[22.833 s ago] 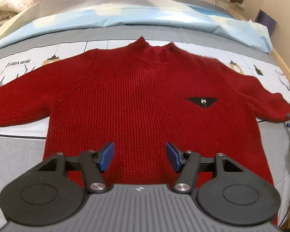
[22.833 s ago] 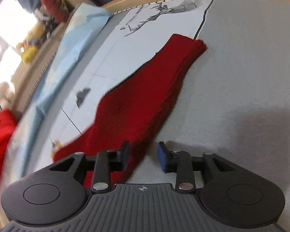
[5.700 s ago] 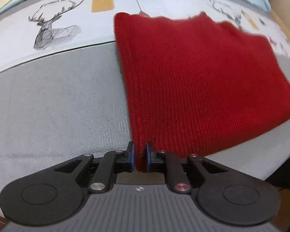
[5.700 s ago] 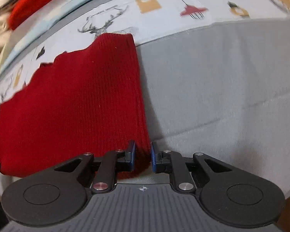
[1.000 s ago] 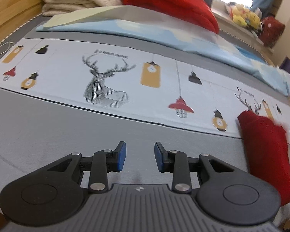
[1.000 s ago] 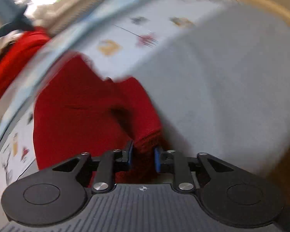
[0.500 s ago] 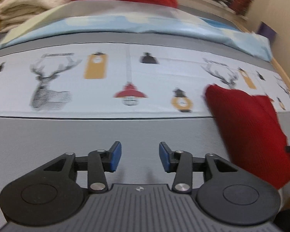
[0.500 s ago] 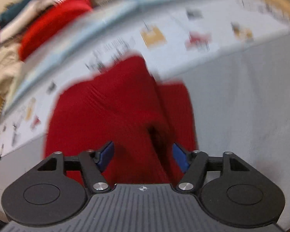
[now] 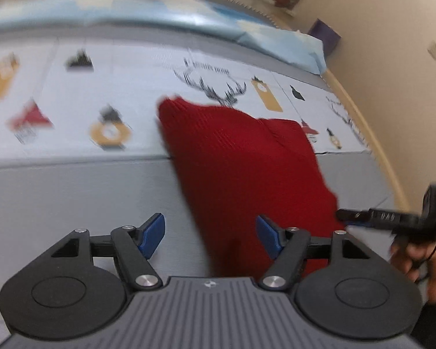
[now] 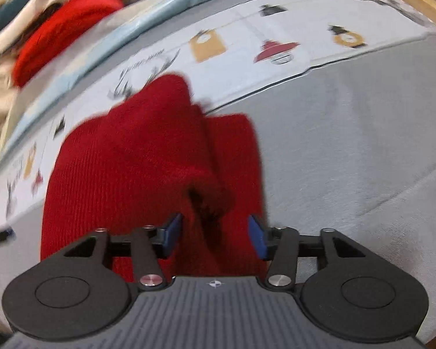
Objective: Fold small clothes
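A dark red knit sweater (image 9: 241, 168) lies folded on the bed, across the line between the grey cover (image 9: 72, 192) and the white printed band. My left gripper (image 9: 210, 234) hangs over its near left edge; the jaws are opening, the edge lies below the gap and the pads touch nothing. In the right wrist view the sweater (image 10: 136, 160) has a rumpled, gaping fold near my right gripper (image 10: 215, 232), which stands open above it. A hand (image 9: 415, 258) holds the right gripper (image 9: 346, 216) at the sweater's right side.
A light blue sheet (image 9: 189, 20) runs along the back of the bed, with a bright red blanket (image 10: 66, 29) and cream bedding behind it. A wooden bed rail (image 9: 372, 133) and the wall bound the right side. Grey cover (image 10: 363, 145) spreads beside the sweater.
My left gripper swung right from the bare bed to the sweater and its jaws widened. My right gripper let go of the sweater's fold and opened.
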Motion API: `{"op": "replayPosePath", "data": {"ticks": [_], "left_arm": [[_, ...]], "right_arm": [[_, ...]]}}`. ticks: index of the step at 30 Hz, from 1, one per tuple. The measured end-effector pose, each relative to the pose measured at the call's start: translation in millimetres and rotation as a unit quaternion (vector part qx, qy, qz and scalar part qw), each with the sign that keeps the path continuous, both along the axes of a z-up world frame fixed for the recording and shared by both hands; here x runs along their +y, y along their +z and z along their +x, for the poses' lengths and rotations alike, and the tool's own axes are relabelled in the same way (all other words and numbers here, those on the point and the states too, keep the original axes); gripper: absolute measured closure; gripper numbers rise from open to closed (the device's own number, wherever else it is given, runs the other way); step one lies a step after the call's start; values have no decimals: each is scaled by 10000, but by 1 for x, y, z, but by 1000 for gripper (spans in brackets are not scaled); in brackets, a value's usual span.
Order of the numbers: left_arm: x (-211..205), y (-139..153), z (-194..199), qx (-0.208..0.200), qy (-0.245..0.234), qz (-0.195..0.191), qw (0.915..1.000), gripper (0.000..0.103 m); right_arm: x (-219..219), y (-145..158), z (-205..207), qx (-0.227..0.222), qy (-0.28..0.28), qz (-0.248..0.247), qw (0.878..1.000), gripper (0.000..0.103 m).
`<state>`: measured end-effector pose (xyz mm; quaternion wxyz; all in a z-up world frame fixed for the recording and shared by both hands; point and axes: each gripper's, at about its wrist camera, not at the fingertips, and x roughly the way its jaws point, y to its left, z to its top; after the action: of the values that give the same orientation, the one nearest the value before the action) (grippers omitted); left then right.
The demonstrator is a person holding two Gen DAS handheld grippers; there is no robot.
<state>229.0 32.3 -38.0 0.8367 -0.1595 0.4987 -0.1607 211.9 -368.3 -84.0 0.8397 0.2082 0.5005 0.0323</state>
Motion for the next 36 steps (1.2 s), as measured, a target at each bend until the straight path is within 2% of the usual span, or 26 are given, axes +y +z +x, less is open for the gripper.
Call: {"op": "replayPosePath", "data": {"ticks": [1, 4, 6, 7, 9, 12, 13, 14, 15, 16, 17, 19, 21, 22, 25, 27, 29, 31, 33, 36], "left_arm": [[-5, -10, 6, 172, 119, -281, 9994, 29], [-12, -48, 22, 768, 697, -1053, 9890, 29], [-15, -72, 24, 991, 1103, -1464, 9780, 16], [-16, -82, 24, 1043, 1243, -1628, 9732, 14], [-24, -95, 22, 1096, 1408, -1842, 9666, 9], [-30, -102, 21, 1010, 1593, -1876, 9640, 11], [-30, -100, 21, 1003, 1642, -1806, 9645, 17], [-32, -95, 21, 1012, 1647, -1673, 9668, 25], [-35, -86, 22, 961, 1564, -1516, 9713, 29], [-38, -73, 24, 848, 1430, -1348, 9768, 36], [-40, -61, 23, 722, 1296, -1212, 9815, 40], [-39, -33, 24, 507, 1061, -972, 9883, 43], [-32, -7, 25, 264, 930, -585, 9936, 43], [-29, 4, 25, 156, 895, -421, 9950, 43], [0, 29, 17, -197, 830, 95, 9963, 43], [28, 36, 13, -258, 903, 329, 9950, 43], [60, 37, 11, -84, 1052, 435, 9935, 40], [91, 33, 12, 307, 1281, 589, 9895, 38], [114, 31, 5, 587, 1495, 966, 9823, 41], [125, 43, -12, 347, 1321, 1272, 9824, 40]], "right_arm": [[-4, -1, 0, 4, -159, 26, 9999, 37], [-5, -8, 2, 145, -205, 164, 9996, 36], [-3, -16, 4, 352, -148, 390, 9985, 34], [-2, -21, 5, 479, -91, 473, 9977, 33], [1, -26, 7, 557, -39, 439, 9975, 32], [1, -29, 9, 595, -114, 427, 9973, 31], [2, -29, 9, 603, -160, 439, 9971, 35], [4, -29, 10, 590, -206, 446, 9971, 45], [7, -28, 10, 544, -220, 451, 9973, 52], [12, -26, 11, 480, -186, 477, 9975, 66], [17, -23, 11, 432, -176, 415, 9980, 72], [29, -20, 13, 371, -137, 295, 9988, 79], [36, -19, 16, 344, -154, 488, 9981, 84], [43, -17, 17, 284, -121, 683, 9972, 94], [74, -9, 21, 147, 89, 953, 9953, 94], [97, -3, 24, 83, 325, 1070, 9937, 94], [126, 0, 26, 53, 619, 1127, 9917, 94], [152, 1, 25, 19, 894, 1097, 9899, 94], [173, 1, 23, 17, 1157, 957, 9887, 94], [191, -3, 18, 153, 1388, 824, 9868, 94]]}}
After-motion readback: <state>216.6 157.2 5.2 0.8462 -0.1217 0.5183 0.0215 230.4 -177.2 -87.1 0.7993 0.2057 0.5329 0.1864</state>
